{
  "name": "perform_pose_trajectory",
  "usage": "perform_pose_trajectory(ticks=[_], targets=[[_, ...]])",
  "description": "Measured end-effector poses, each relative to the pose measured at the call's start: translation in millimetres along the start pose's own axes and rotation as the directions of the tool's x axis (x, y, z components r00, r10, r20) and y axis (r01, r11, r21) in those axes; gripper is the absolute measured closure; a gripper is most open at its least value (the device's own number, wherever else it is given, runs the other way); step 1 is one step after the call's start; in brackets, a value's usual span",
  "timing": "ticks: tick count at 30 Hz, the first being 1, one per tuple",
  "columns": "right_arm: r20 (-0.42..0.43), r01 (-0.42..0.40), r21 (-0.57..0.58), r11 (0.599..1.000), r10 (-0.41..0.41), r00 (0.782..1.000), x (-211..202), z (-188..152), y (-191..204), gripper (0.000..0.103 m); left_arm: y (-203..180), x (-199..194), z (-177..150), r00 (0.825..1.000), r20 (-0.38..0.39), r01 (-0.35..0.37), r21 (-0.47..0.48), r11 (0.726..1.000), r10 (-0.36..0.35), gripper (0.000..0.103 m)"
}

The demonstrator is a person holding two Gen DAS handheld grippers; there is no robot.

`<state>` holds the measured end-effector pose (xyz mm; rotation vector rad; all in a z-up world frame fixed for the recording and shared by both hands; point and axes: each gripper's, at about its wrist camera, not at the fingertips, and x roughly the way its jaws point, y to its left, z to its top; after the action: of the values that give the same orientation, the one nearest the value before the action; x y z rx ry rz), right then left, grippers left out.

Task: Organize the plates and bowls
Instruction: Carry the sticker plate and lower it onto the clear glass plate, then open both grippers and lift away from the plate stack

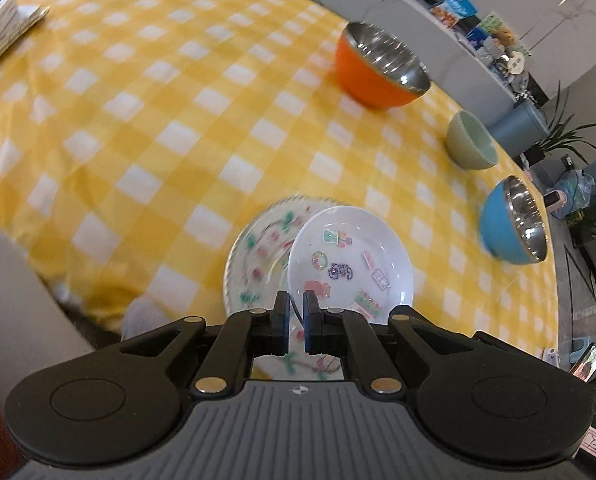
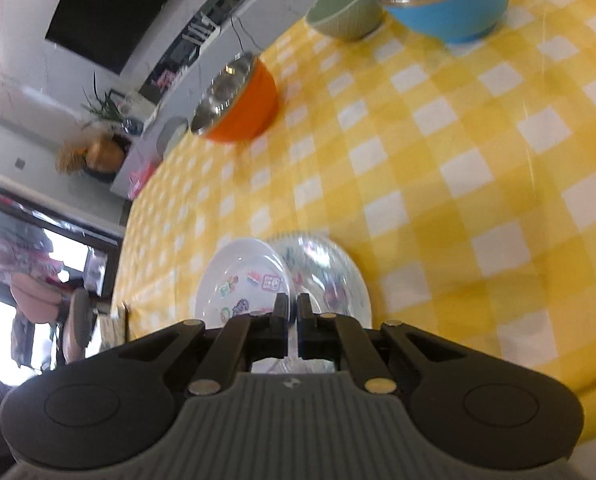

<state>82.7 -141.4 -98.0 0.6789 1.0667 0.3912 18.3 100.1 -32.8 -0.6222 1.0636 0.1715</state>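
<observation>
The left gripper point(image 1: 297, 312) has its jaws drawn together on the near rim of a small white plate point(image 1: 350, 256) printed with colourful cartoon stickers. That plate sits sharp in the left wrist view while the table blurs around it, and it overlaps the right part of a larger plate with a green-and-pink floral pattern point(image 1: 258, 256).

The right gripper point(image 2: 292, 314) is likewise clamped, its jaws pinched on the near rim of the floral plate point(image 2: 334, 276); in the right wrist view the white sticker plate point(image 2: 242, 280) lies just to its left, the two overlapping.

Both plates are at the near edge of the yellow-and-white checked tablecloth point(image 1: 158, 128). Well apart from them, along the far side, stand three bowls: an orange bowl with a steel lining point(image 1: 378, 68), a pale green bowl point(image 1: 472, 146) and a blue steel-lined bowl point(image 1: 512, 220). In the right wrist view the green bowl point(image 2: 344, 4) and blue bowl point(image 2: 450, 0) stand just beside each other, the orange bowl point(image 2: 238, 100) farther left.
</observation>
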Motion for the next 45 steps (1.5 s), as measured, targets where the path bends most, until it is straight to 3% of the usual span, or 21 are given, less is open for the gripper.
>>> perform_pose_trajectory(ticks=[22,27,29,33,39,45], targets=[[-0.049,0.043,0.002,0.999,-0.043,0.998,16,-5,-5,0.101,10,17,-8,0.999,-0.029,-0.025,-0.029,0.999,0.025,0.095],[-0.044,0.041,0.015,0.999,-0.04,0.998,15,-4,-5,0.097,11,16,-8,0.999,-0.025,-0.028,-0.036,0.999,0.027,0.095],[-0.037,0.043,0.013,0.999,-0.043,0.998,14,-4,-5,0.095,11,14,-8,1.0,-0.019,-0.026,-0.037,0.999,0.025,0.089],[-0.011,0.048,-0.011,0.999,-0.048,0.999,10,-3,0,0.081,9,10,-6,0.999,0.004,-0.035,-0.025,0.999,0.035,0.084],[0.039,0.049,-0.079,0.996,-0.046,0.998,-1,1,10,0.074,-9,-5,-5,0.995,0.089,-0.045,0.066,0.997,0.039,0.079],[0.186,0.125,-0.201,0.972,-0.087,0.979,-32,20,27,0.068,-47,-22,-2,0.985,0.171,-0.019,0.211,0.977,-0.018,0.074]])
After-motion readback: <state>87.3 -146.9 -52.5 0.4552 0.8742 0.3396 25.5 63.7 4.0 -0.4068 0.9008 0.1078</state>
